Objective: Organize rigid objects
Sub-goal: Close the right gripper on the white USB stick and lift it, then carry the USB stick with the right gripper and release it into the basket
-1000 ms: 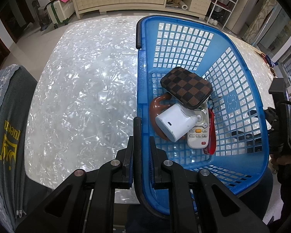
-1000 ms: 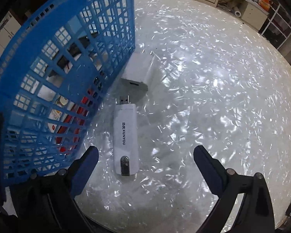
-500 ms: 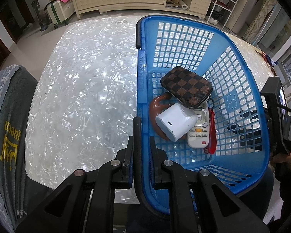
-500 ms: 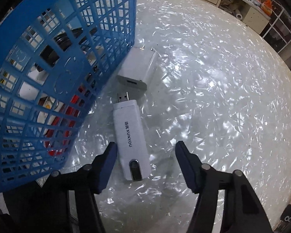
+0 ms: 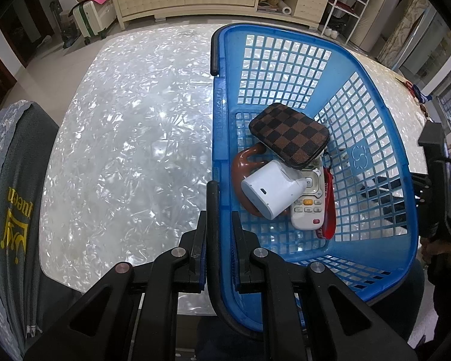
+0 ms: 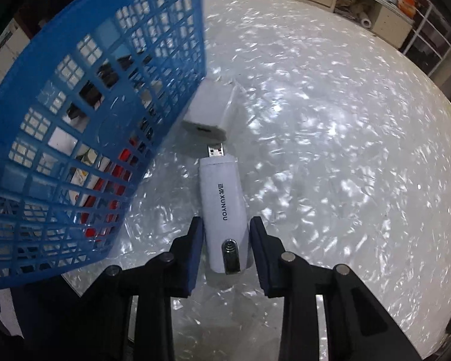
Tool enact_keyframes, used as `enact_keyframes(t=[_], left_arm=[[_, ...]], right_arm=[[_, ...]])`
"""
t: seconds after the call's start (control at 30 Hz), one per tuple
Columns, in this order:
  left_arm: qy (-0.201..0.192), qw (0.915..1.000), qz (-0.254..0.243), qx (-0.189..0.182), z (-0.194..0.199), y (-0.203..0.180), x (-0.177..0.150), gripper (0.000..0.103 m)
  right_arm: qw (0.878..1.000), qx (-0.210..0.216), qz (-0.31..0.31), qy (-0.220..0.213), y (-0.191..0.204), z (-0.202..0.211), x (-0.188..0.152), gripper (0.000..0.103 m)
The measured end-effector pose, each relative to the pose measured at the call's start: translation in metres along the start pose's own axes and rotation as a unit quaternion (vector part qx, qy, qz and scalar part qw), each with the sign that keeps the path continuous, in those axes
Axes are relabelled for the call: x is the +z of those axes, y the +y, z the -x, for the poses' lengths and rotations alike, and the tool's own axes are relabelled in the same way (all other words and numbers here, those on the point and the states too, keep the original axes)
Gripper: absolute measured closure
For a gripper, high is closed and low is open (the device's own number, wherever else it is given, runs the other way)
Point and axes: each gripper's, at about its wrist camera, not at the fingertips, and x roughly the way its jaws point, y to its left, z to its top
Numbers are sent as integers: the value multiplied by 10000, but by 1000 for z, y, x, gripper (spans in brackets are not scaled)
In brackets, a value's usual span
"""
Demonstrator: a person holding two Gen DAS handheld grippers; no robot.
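Note:
My left gripper [image 5: 218,228] is shut on the near rim of the blue basket [image 5: 375,252] and holds it tilted. The basket holds a checkered brown case [image 5: 288,135], a white cylinder [image 5: 270,189], a white remote [image 5: 308,207], a brown handled thing [image 5: 243,162] and a red strap [image 5: 329,210]. In the right wrist view a white USB dongle [image 6: 222,207] lies on the table, its cap [image 6: 210,114] just beyond it. My right gripper [image 6: 224,231] has closed in on the dongle's near end, pads at both sides. The basket wall [image 6: 75,138] stands to its left.
The pearly white table [image 5: 129,156] spreads left of the basket and right of the dongle [image 6: 345,165]. The table's near edge is close under both grippers. A person's grey sleeve [image 5: 12,210] is at the left. Cabinets and shelves stand far behind.
My right gripper has moved forward over the dongle and narrowed from wide open until its pads flank the dongle's near end. The left gripper and basket have stayed still.

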Motion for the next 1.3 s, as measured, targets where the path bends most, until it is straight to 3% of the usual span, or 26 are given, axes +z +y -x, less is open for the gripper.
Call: enact_keyframes(t=[0.4, 0.43, 0.47, 0.87, 1.3], left_arm=[[-1, 10000, 30, -11, 0, 1, 1, 89], [-2, 10000, 29, -8, 1, 1, 1, 89], [-2, 10000, 32, -9, 1, 1, 1, 89], [-10, 10000, 39, -25, 0, 2, 2, 89], [-27, 10000, 39, -28, 0, 1, 1, 89]], right_arm=[[9989, -21, -292, -374, -35, 50, -5, 77], [9989, 2, -285, -379, -36, 53, -6, 90], [9988, 9, -296, -400, -36, 58, -10, 93], [9981, -61, -324, -512, -36, 73, -5, 93], [9911, -272, 7, -1300, -22, 164, 35, 93]])
